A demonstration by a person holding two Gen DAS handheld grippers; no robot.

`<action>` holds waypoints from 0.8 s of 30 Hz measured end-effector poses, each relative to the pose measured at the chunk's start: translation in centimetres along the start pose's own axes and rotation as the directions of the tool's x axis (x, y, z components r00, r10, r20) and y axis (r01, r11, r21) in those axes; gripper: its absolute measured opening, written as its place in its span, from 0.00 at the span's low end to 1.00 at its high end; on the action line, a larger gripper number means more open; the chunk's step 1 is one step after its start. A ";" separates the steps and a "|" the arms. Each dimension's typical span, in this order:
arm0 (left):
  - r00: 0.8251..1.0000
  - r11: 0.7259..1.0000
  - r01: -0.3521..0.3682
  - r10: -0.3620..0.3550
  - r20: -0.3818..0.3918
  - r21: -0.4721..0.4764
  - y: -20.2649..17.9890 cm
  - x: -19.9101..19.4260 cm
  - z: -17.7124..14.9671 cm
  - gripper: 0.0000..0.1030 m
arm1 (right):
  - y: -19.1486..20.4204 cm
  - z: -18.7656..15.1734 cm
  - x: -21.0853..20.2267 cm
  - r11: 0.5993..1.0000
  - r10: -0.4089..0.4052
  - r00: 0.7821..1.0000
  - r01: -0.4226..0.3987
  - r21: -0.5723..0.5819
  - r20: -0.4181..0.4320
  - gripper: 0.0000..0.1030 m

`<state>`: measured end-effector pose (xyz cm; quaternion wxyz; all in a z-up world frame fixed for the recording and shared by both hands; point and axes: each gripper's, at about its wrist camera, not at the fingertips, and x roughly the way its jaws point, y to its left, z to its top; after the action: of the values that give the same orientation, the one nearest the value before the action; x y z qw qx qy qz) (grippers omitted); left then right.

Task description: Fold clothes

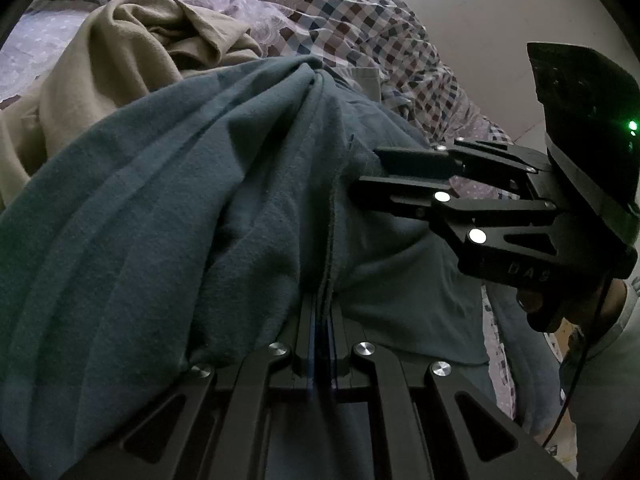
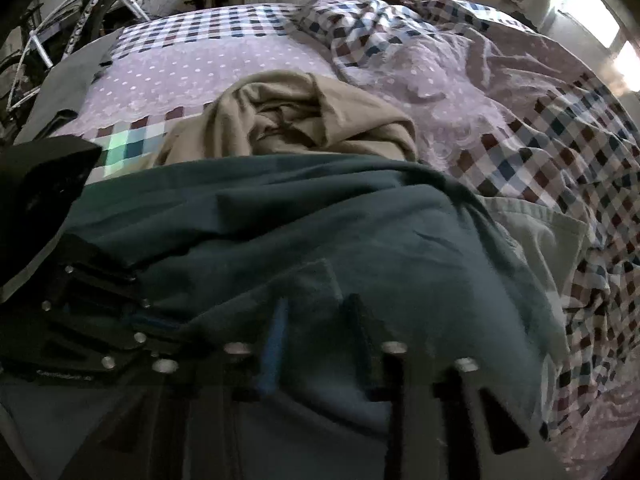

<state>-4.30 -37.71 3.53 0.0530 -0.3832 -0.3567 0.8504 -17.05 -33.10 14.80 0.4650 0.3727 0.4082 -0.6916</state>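
A dark teal garment (image 1: pixel 160 220) (image 2: pixel 320 208) lies bunched on the bed in front of both grippers. My left gripper (image 1: pixel 322 308) is shut on a gathered fold of it, and the cloth drapes over the fingertips. It also shows at the left of the right wrist view, where the left gripper (image 2: pixel 160 320) reaches into the cloth. My right gripper (image 2: pixel 318 300) (image 1: pixel 364 172) comes in from the right at the garment's edge. Its fingers stand a little apart with teal cloth in the gap. That view is blurred.
A crumpled beige garment (image 1: pixel 120 60) (image 2: pixel 312 120) lies just behind the teal one. A pale grey-green piece (image 2: pixel 540 232) pokes out at the right. The bed cover (image 2: pixel 180 72) is lilac dotted and checked. A bicycle (image 2: pixel 80 20) stands beyond the bed's far left. A hand (image 1: pixel 560 308) holds the right gripper.
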 end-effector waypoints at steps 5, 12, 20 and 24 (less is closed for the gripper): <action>1.000 1.000 0.002 -0.002 0.007 -0.005 -0.1 -0.2 0.1 0.06 | 0.6 0.2 -0.7 0.999 -0.040 0.999 0.040 -0.025 0.016 0.02; 1.000 1.000 0.010 -0.009 0.027 -0.015 0.1 -0.3 0.1 0.06 | 0.4 0.9 -0.8 0.989 -0.144 0.990 0.144 -0.016 0.013 0.03; 1.000 1.000 -0.003 0.003 0.017 -0.015 0.2 0.1 0.1 0.06 | -1.1 1.4 -0.6 0.954 -0.281 0.959 0.274 0.121 0.046 0.25; 1.000 1.000 -0.005 0.005 0.018 -0.011 0.1 0.5 0.4 0.06 | -5.2 -2.3 -7.0 0.926 -0.311 0.942 0.270 0.264 0.128 0.56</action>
<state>-4.86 -37.84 3.30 0.0454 -0.3766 -0.3609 0.8520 -19.66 -27.38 21.32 0.3408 0.3026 0.3310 -0.8263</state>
